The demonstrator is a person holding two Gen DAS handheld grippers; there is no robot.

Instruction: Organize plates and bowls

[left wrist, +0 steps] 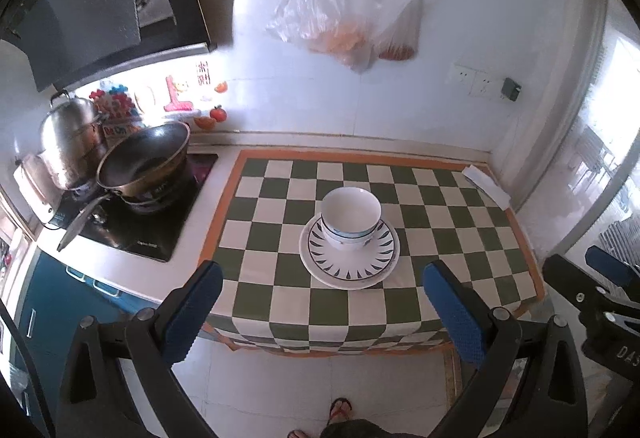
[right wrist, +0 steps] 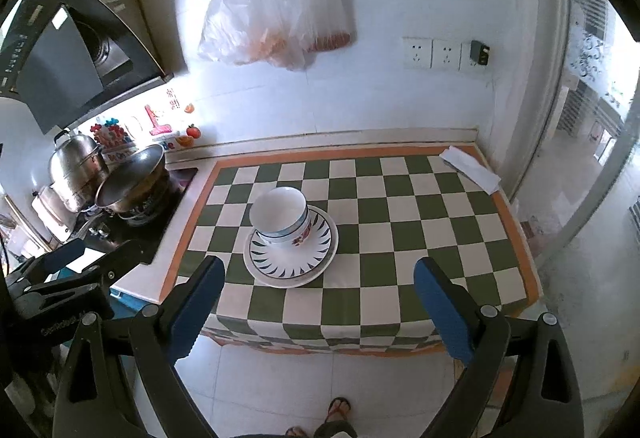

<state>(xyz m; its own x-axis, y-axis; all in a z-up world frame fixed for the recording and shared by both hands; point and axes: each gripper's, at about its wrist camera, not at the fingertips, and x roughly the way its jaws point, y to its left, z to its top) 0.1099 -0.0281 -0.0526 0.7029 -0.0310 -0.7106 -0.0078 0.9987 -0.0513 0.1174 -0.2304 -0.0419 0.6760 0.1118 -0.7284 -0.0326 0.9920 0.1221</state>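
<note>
Left wrist view
Left gripper (left wrist: 322, 280): we see its blue-padded fingers spread wide with nothing between them, held back from the counter's front edge.
Bowls (left wrist: 351, 216): two white bowls nested, upright, sitting on the plates.
Plates (left wrist: 349, 256): a stack with a dark-toothed rim, on the checkered cloth (left wrist: 440, 226) near its middle.
Right gripper (left wrist: 600, 298): at the right edge; we cannot tell its jaw state from here.
Wok (left wrist: 146, 162): on the stove to the left, beside a steel pot (left wrist: 70, 140).

Right wrist view
Right gripper (right wrist: 320, 278): fingers wide apart, holding nothing, off the cloth's front edge.
Bowls (right wrist: 282, 216): on the plates (right wrist: 290, 250), left of the cloth's centre; the outer bowl shows a red floral mark.
Left gripper (right wrist: 72, 278): black body at lower left; fingers not readable here.
Folded white paper (right wrist: 470, 168): at the cloth's far right corner.
Plastic bags (right wrist: 276, 14): hanging from a wall rail.
</note>
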